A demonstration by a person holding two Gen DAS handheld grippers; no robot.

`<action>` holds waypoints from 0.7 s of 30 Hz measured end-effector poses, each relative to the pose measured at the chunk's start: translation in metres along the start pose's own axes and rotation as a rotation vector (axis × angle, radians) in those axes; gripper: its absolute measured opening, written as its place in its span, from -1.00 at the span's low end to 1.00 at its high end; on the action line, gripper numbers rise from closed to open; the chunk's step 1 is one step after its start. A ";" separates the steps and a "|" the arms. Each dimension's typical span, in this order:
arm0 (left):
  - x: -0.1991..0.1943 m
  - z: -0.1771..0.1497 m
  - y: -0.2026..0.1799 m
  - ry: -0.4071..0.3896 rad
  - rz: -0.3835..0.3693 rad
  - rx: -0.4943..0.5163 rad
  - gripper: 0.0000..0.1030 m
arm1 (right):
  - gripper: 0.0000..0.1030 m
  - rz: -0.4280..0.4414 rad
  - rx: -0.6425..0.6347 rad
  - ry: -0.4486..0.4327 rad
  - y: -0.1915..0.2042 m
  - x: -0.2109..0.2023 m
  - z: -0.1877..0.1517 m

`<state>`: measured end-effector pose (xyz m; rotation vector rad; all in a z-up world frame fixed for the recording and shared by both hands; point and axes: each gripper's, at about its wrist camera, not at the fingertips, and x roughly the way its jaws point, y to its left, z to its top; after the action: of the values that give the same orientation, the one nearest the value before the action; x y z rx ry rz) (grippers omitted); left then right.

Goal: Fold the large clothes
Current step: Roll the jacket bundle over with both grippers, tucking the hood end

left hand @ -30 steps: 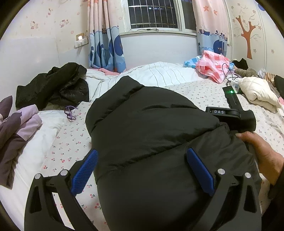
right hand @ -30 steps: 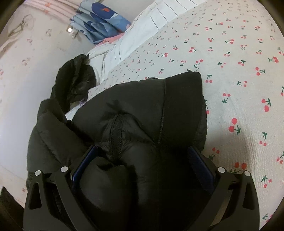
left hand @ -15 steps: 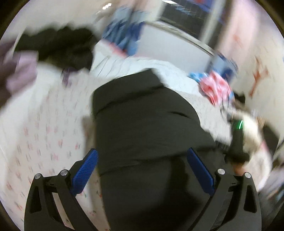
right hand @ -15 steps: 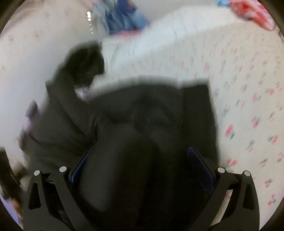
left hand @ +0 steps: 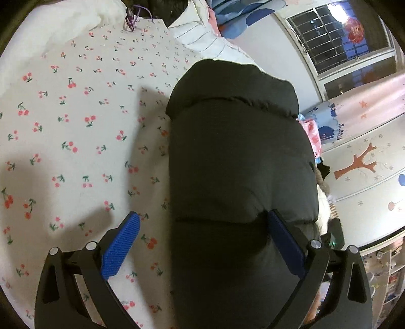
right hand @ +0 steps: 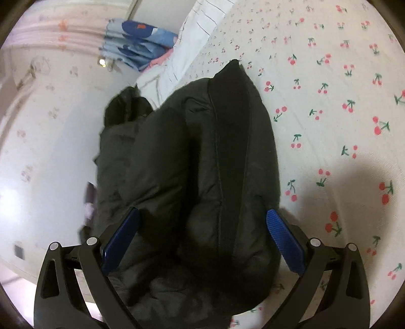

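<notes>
A folded black puffer jacket (left hand: 240, 157) fills the middle of the left wrist view, its collar end pointing away over the cherry-print bed sheet (left hand: 76, 126). My left gripper (left hand: 203, 243) is open wide. The jacket bulges against its right pad (left hand: 286, 243), while its left pad (left hand: 121, 248) is bare over the sheet. In the right wrist view the same jacket (right hand: 202, 151) lies bunched between the fingers of my right gripper (right hand: 202, 238), also open wide. The jacket's underside is hidden in both views.
A white striped quilt (left hand: 202, 38) and a blue-patterned curtain (left hand: 240, 17) lie beyond the jacket, under a barred window (left hand: 341, 38). A purple cord (left hand: 134, 17) rests near the pillow. Pink cloth (left hand: 311, 131) and a tree-decal wall (left hand: 359, 164) are on the right. Cherry sheet (right hand: 329, 101) spreads right.
Both cameras have swung and rolled quickly, with blur in between. The jacket stays between both pairs of fingers. The hand and other gripper have dropped out of the left wrist view.
</notes>
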<state>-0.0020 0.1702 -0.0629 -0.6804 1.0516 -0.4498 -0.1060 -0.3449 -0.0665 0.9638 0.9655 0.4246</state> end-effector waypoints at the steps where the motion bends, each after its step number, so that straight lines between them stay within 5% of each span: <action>1: -0.001 0.003 0.001 -0.015 -0.003 -0.008 0.86 | 0.88 -0.021 -0.023 -0.020 0.004 0.000 0.003; 4: 0.004 0.009 0.010 -0.021 -0.110 -0.080 0.86 | 0.88 -0.089 -0.054 -0.047 0.009 0.008 0.010; 8: 0.039 0.015 0.011 0.112 -0.260 -0.125 0.86 | 0.89 0.056 0.024 0.047 0.000 0.033 0.023; 11: 0.047 0.016 0.007 0.131 -0.268 -0.124 0.86 | 0.89 0.132 0.000 0.105 0.006 0.043 0.029; 15: 0.049 0.020 -0.003 0.126 -0.173 -0.046 0.89 | 0.88 0.020 -0.063 0.079 0.011 0.044 0.038; 21: 0.057 0.016 -0.012 0.147 -0.169 -0.041 0.89 | 0.89 0.010 -0.103 0.172 0.018 0.060 0.033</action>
<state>0.0375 0.1301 -0.0858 -0.7850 1.1489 -0.6341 -0.0441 -0.3105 -0.0740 0.8492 1.0838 0.5674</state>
